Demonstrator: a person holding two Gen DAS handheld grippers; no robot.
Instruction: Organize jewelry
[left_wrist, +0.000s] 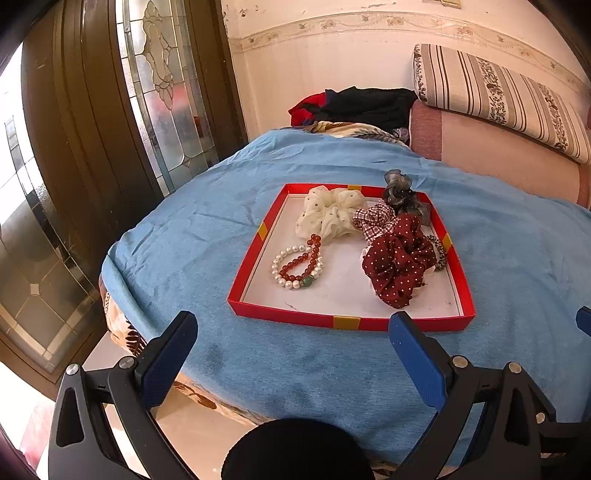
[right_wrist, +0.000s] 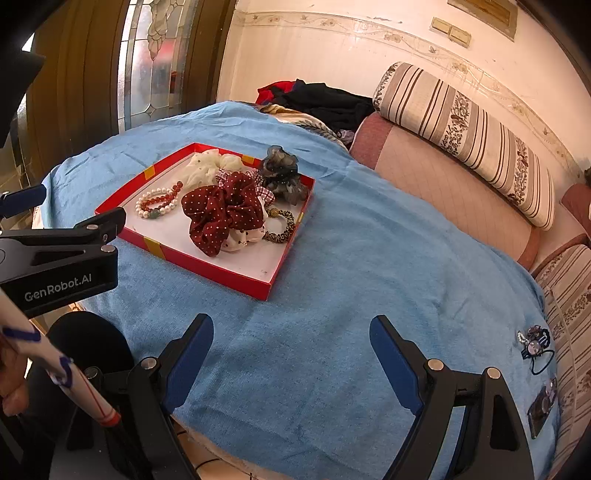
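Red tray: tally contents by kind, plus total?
In the red tray:
Scrunchies: 4 (cream, gingham, grey, maroon dotted)
Bead bracelets: 2 (pearl, red)
Leopard hair tie: 1
Total: 7

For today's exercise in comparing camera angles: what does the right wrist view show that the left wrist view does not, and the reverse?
Only the right wrist view shows the hair tie with a charm lying apart on the blue blanket, and the small dark item near the edge.

Only the left wrist view shows the lower door glass panels.

Both show the red tray holding the scrunchies, the pearl bracelet and the red bead bracelet, and both grippers empty.
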